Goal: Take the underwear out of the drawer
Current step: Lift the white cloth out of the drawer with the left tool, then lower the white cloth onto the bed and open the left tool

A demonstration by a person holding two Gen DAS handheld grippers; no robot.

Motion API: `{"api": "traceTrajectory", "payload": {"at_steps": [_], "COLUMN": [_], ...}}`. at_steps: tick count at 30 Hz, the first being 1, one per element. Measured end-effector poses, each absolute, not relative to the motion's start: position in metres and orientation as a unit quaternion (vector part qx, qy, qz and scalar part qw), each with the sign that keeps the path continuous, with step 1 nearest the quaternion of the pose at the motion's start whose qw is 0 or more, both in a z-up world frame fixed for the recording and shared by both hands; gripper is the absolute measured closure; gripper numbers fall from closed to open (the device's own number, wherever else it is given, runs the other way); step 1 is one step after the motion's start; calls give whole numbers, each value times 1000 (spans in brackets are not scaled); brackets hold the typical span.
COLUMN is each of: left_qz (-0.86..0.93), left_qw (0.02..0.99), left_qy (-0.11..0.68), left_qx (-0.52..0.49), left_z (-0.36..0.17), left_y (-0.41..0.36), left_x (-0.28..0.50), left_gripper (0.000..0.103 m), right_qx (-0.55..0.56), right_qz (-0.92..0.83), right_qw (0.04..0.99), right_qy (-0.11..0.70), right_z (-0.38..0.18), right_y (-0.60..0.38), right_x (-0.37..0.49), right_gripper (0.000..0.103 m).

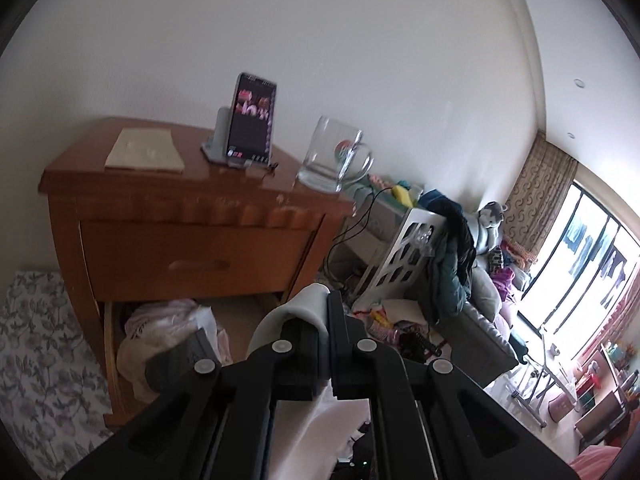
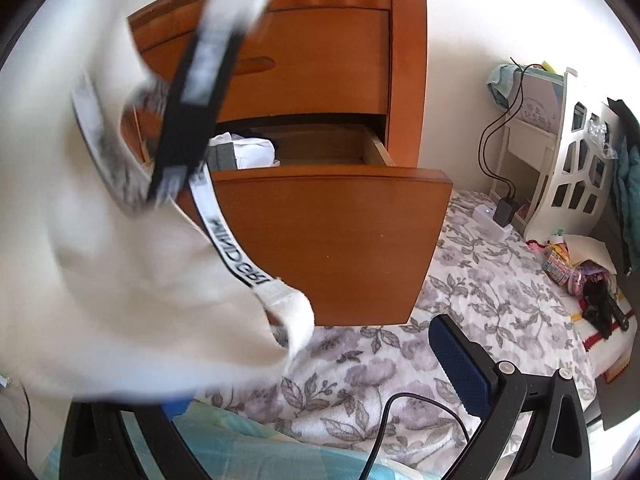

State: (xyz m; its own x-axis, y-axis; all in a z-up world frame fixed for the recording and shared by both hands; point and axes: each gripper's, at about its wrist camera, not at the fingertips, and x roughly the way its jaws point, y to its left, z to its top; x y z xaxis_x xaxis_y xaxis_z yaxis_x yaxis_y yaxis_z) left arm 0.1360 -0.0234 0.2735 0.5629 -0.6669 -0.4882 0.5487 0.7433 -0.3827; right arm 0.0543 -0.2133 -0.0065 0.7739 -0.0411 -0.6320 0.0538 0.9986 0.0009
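White underwear (image 1: 298, 306) is draped over the tips of my left gripper (image 1: 325, 312), which is shut on it; more of the cloth hangs below the jaws. In the right wrist view the same underwear (image 2: 120, 272) swings blurred across the left half, its black-and-white lettered waistband (image 2: 236, 256) looping in front of the open lower drawer (image 2: 328, 240). That drawer holds more white and grey clothes (image 2: 248, 152). My right gripper (image 2: 320, 336) stands wide open low over the bed. Only its right blue-padded finger (image 2: 460, 360) shows; the left one is hidden behind the cloth.
The wooden nightstand (image 1: 160, 200) carries a phone on a stand (image 1: 250, 120), a glass mug (image 1: 336, 156) and a paper sheet (image 1: 146, 150). A floral bedspread (image 2: 480, 300) lies below the drawer. A white cot rail (image 2: 576, 168), cables and scattered toys sit to the right.
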Motion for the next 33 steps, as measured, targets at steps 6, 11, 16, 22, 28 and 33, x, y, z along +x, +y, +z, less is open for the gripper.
{"api": "traceTrajectory", "payload": {"at_steps": [6,11,16,22,28,33], "left_qz": [-331,-325,-307,-279,-273,-267], "left_qw": [876,858,839,830,815,803], "left_qy": [338,384,435,472,503,525], "left_qx": [-90,-104,-111,-104,-90,-86], "left_z": [248,211,168,127,97,76], "left_y": [-24,-24,-24,-29,-44,-52], "left_x": [141,143,143,153,159,161], "left_gripper": [99,99,99,99,99,99], "right_qx": [6,12,22,15,8,7], "right_qz": [-27,-30,-36,-35,-32,-31], "right_qw": [942,947,948,948,947,946], "right_qy": [335,320,316,317,320,322], "right_z": [-7,-5,-4,-4,-5,-6], "right_y": [-213,-216,-220,-217,-214,-214], "right_x": [54,48,46,48,47,48], "right_gripper": [0,0,0,0,0,0]}}
